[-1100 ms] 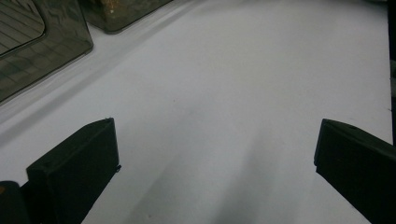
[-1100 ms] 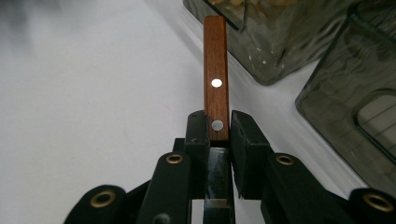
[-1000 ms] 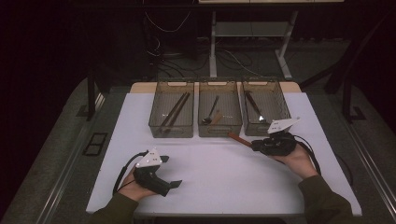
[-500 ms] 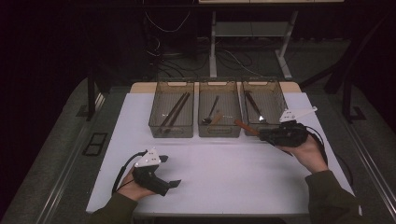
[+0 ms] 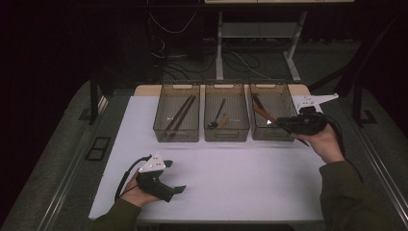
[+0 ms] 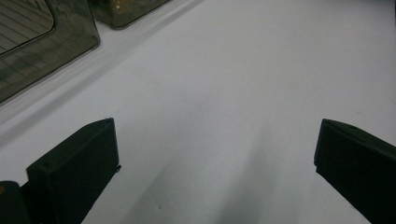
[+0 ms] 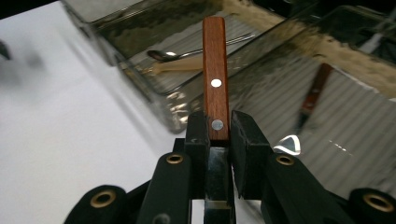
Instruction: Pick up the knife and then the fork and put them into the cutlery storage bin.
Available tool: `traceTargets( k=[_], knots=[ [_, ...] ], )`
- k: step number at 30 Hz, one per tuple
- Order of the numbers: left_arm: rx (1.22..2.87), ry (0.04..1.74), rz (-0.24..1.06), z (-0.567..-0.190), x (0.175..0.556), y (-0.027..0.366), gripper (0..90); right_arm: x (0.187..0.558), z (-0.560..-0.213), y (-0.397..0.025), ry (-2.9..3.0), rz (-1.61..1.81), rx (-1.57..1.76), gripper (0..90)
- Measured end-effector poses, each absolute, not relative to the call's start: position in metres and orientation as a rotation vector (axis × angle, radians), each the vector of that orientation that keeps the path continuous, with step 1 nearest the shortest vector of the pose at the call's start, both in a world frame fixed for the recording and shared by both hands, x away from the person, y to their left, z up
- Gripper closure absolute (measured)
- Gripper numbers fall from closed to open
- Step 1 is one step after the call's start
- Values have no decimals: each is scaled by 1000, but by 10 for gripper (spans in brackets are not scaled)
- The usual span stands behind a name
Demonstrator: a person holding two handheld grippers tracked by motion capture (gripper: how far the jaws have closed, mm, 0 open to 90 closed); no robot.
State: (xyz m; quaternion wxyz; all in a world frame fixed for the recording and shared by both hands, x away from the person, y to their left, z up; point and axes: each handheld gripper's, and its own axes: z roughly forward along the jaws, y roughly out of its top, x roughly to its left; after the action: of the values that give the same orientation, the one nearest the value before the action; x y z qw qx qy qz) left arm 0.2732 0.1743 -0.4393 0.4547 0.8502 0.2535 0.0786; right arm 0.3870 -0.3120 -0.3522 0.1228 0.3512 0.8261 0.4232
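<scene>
A knife with a brown wooden handle [image 7: 215,65] and two metal rivets is clamped in my right gripper [image 7: 218,126], handle pointing forward. In the high view my right gripper [image 5: 281,123] hovers at the right edge of the right bin [image 5: 272,135], and the knife handle [image 5: 262,114] reaches over that bin. Another wooden-handled knife [image 7: 312,99] lies inside it. My left gripper [image 5: 178,188] rests on the white table [image 5: 250,183] near the front left, open. In the left gripper view my left gripper [image 6: 215,158] has its jaws wide apart over bare table.
Three dark see-through bins stand in a row at the back. The left bin [image 5: 176,135] holds dark chopsticks [image 5: 179,114], the middle bin [image 5: 226,135] holds spoons [image 5: 217,115]. A spoon [image 7: 187,53] shows in the right gripper view. A bin corner [image 6: 42,42] is near the left gripper.
My right gripper has carried the knife away from the table's middle, back and to the right, up to the right bin. The left gripper has stayed put.
</scene>
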Motion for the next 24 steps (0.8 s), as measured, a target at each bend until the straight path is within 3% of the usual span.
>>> traceTargets(
  k=[12,24],
  knots=[
    [2097,624,193,-440,273,173,0,428,-339,-316,2322,1146,1126,780],
    [2091,628,198,-440,273,173,0,465,-356,-304,2322,1014,1265,780]
  ],
)
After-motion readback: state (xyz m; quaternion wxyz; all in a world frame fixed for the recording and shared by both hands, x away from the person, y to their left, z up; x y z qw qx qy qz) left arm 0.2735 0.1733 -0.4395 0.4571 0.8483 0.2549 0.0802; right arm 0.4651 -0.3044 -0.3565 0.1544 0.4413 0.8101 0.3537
